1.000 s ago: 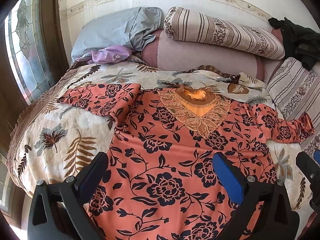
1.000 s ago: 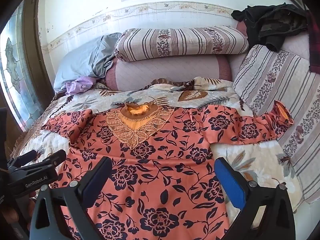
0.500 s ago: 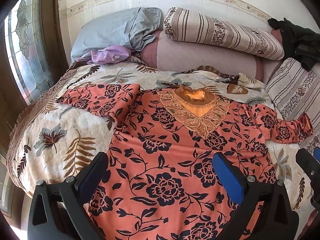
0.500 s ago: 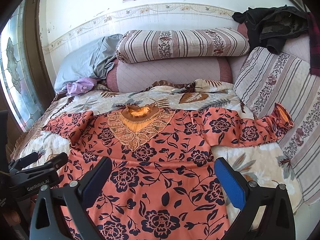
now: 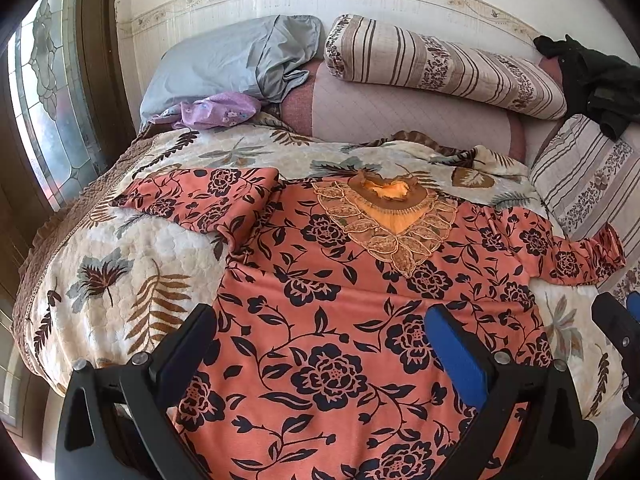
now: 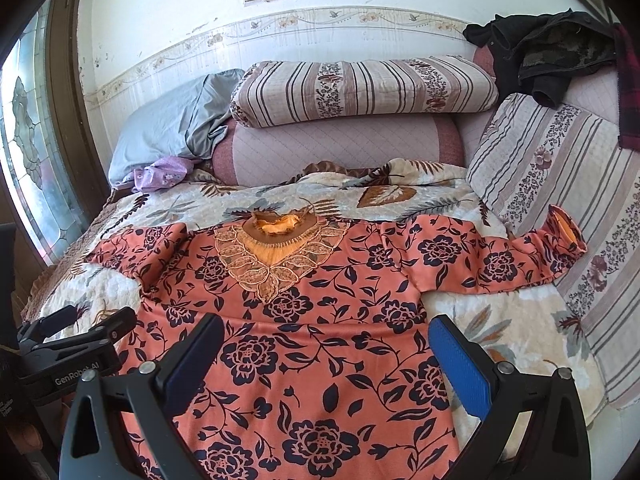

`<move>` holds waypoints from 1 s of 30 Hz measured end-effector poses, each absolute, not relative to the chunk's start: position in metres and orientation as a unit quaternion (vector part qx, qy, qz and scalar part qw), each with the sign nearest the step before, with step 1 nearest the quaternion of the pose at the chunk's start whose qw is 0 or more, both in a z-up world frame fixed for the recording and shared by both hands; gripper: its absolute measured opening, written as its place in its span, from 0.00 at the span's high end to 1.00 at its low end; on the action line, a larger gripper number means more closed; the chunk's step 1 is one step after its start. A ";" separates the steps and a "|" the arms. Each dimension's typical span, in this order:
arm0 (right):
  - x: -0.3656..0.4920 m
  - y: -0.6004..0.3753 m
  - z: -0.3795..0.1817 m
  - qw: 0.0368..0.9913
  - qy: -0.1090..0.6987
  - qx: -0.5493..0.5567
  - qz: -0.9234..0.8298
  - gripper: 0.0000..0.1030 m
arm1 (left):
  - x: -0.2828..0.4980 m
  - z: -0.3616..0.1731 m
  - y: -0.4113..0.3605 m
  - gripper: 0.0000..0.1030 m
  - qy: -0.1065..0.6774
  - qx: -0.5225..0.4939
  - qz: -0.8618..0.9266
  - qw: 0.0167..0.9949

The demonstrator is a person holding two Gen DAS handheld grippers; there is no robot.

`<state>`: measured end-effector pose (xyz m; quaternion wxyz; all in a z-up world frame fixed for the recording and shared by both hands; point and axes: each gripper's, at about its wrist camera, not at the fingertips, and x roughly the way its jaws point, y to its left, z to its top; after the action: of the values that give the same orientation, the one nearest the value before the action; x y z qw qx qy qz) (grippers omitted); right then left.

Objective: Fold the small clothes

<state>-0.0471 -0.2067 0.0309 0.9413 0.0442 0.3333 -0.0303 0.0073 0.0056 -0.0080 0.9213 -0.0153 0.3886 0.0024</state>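
Note:
An orange floral top [image 5: 332,304] with dark flowers and a lace collar [image 5: 386,216] lies spread face up on the bed; it also shows in the right wrist view [image 6: 320,320]. Its left sleeve [image 5: 200,200] is folded in over itself; its right sleeve [image 6: 504,264] stretches out toward the striped cushion. My left gripper [image 5: 320,344] is open and empty, hovering over the lower body of the top. My right gripper [image 6: 324,352] is open and empty over the lower right part. The left gripper also shows at the left edge of the right wrist view [image 6: 76,332].
The bed carries a leaf-print quilt [image 5: 120,264]. At the head lie a grey pillow [image 5: 232,56], a purple cloth [image 5: 216,110], a striped bolster [image 5: 440,64] and a pink cushion [image 6: 340,152]. A striped cushion [image 6: 560,184] and dark clothes [image 6: 552,52] stand at the right.
Both grippers have drifted back and slightly down a little; the top sits a bit higher in both views. The garment itself has not moved and both grippers stay open.

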 end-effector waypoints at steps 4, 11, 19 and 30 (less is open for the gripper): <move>-0.047 -0.207 0.032 0.942 0.332 0.044 -0.030 0.00 | 0.007 -0.007 0.005 0.00 0.388 -0.014 0.001 0.922; -0.047 -0.206 0.033 0.942 0.331 0.045 -0.029 0.00 | 0.007 -0.006 0.004 0.00 0.386 -0.013 0.001 0.922; -0.047 -0.206 0.033 0.942 0.331 0.045 -0.029 0.00 | 0.007 -0.004 0.002 0.00 0.386 -0.011 -0.001 0.922; -0.044 -0.207 0.032 0.942 0.331 0.046 -0.028 0.00 | 0.009 -0.003 -0.001 0.00 0.385 -0.005 -0.003 0.923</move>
<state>-0.0444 -0.2072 0.0323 0.9419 0.0463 0.3314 -0.0278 0.0091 -0.0012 -0.0029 0.9231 -0.0047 0.3845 -0.0029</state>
